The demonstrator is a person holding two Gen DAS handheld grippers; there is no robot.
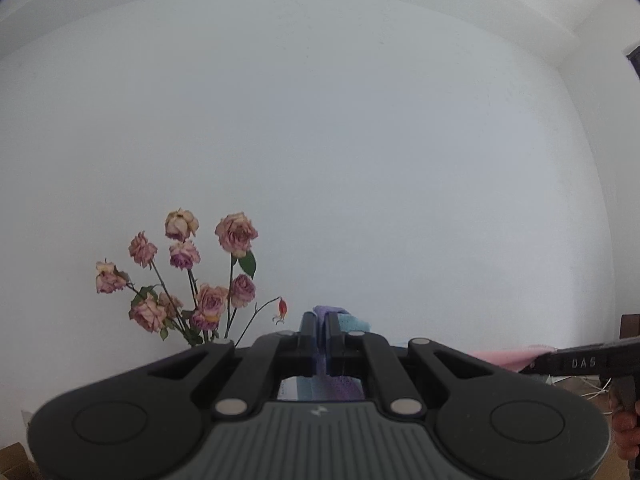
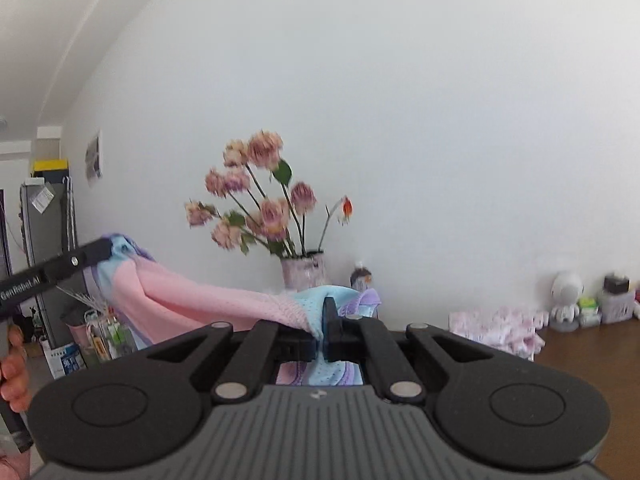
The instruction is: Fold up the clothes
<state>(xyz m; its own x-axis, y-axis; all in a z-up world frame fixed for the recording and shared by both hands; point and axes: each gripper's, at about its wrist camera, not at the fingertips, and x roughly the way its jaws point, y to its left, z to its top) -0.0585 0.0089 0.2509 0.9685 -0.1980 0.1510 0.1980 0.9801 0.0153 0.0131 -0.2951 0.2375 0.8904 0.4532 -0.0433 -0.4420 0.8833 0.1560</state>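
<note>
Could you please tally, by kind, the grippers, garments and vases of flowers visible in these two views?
Grippers: 2, the left gripper and the right gripper, each shut on the cloth.
Garments held: 1, the pastel garment stretched between them.
Vases of flowers: 1, the vase by the wall.
Total: 4.

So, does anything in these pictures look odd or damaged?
Only the roses in the vase by the wall: they look dried and faded, and one bud droops. The garment, stretched between the left gripper and right gripper, looks intact.
</note>
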